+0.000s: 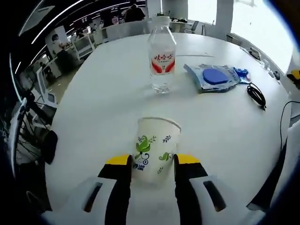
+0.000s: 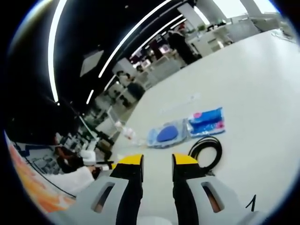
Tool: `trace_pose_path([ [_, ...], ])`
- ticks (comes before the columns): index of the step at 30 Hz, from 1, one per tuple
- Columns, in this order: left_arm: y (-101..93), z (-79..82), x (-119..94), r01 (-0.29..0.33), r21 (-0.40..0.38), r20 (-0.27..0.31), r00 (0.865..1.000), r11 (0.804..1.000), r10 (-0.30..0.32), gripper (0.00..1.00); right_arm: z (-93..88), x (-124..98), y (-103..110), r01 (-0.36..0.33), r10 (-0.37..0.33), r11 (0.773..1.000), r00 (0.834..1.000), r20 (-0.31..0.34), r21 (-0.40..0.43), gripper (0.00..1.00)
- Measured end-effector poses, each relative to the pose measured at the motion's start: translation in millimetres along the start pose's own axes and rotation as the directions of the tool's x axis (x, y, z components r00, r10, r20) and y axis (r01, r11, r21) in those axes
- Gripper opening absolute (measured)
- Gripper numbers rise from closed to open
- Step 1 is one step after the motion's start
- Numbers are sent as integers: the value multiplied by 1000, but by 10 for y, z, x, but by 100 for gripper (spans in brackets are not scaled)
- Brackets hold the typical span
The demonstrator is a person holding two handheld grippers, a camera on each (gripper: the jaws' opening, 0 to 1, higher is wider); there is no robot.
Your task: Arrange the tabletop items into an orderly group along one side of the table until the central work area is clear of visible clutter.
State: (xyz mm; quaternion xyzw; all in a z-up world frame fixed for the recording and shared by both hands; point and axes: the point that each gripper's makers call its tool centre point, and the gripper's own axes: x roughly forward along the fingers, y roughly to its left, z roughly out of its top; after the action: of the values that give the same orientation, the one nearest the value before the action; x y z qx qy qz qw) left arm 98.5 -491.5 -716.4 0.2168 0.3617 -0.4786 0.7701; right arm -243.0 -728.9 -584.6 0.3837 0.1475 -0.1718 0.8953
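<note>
Open-plan office desks ring our round white bench (image 1: pixel 93 108). On it a white paper cup with green leaf print (image 1: pixel 156 149) stands upright between the spread jaws of our left hand-held gripper (image 1: pixel 153 161), apparently ungrasped; a clear plastic water bottle (image 1: pixel 162 57) stands beyond. Our right hand-held gripper (image 2: pixel 157 161) hangs released, farther off, near a black coiled cable (image 2: pixel 206 149).

Bright daylight pouring in from blown-out windows (image 1: pixel 253 18) at upper right, washing the white counter (image 1: pixel 103 93) pale. Soft shadow under the bottle (image 1: pixel 162 54). Ceiling light strips (image 2: pixel 56 51) bent into arcs by fisheye. Slightly soft, smeared toward edges in right gripper view.
</note>
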Motion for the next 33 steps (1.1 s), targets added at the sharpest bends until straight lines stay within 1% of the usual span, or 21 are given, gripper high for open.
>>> trace_pose_path([
  [3,-77,102,-51,32,-92,74,997,995,-25,33,4,5,2,0,0,1000,1000,2,2,21],
  [6,-110,137,-98,35,-81,93,995,996,-27,33,-1,11,17,-6,6,1000,1000,0,5,21],
  [7,-141,178,-122,45,-94,114,993,995,-34,33,-2,12,24,-8,8,1000,1000,0,4,21],
  [9,-196,287,-165,78,-149,173,984,986,-51,32,-10,10,38,-11,11,1000,1000,-2,0,21],
  [10,-256,373,-210,109,-182,216,974,977,-68,32,-13,10,38,-12,12,1000,1000,-2,-1,21],
  [12,-364,454,-262,141,-164,244,965,976,-98,32,-23,12,44,-15,15,1000,1000,-3,3,21],
  [14,-552,588,-326,190,-136,295,944,972,-144,32,-33,19,49,-21,21,1000,1000,-5,9,22],
  [15,-695,674,-369,235,-130,326,928,963,-183,32,-39,24,56,-25,25,1000,1000,-8,11,22],
  [17,-858,780,-420,277,-122,360,907,953,-218,32,-53,38,78,-35,35,999,999,-13,12,22],
  [18,-992,874,-466,316,-111,393,885,942,-250,32,-61,47,100,-42,42,999,999,-16,10,23],
  [20,-1178,998,-538,367,-87,435,850,926,-297,32,-72,61,141,-54,54,999,998,-21,5,23],
  [21,-1265,1066,-569,397,-78,458,829,915,-321,32,-75,65,157,-59,59,998,998,-22,3,24],
  [22,-1441,1116,-616,458,-68,462,802,886,-379,32,-80,71,183,-68,68,998,997,-24,1,24],
  [23,-1547,1138,-639,486,-57,457,789,872,-410,32,-84,75,199,-73,73,997,997,-26,-1,24],
  [24,-1661,1196,-672,491,-13,468,773,871,-428,32,-87,77,212,-78,78,997,997,-27,-3,25],
  [26,-1880,1260,-737,530,39,466,741,847,-484,32,-69,80,245,-93,93,996,996,-16,-6,25],
  [27,-1948,1295,-765,539,55,473,727,840,-497,32,-60,78,268,-103,103,995,995,-13,-8,26],
  [29,-2101,1379,-848,584,59,499,685,810,-531,32,-52,78,293,-114,114,993,993,-12,-18,26],
  [30,-2169,1427,-894,608,54,517,661,792,-544,32,-48,79,301,-119,119,993,993,-11,-22,26],
  [31,-2212,1458,-928,622,56,528,645,781,-552,32,-44,82,315,-125,125,992,992,-10,-25,27],
  [33,-2312,1520,-1010,662,48,552,606,748,-573,32,-12,89,361,-149,150,988,989,7,-30,28],
])
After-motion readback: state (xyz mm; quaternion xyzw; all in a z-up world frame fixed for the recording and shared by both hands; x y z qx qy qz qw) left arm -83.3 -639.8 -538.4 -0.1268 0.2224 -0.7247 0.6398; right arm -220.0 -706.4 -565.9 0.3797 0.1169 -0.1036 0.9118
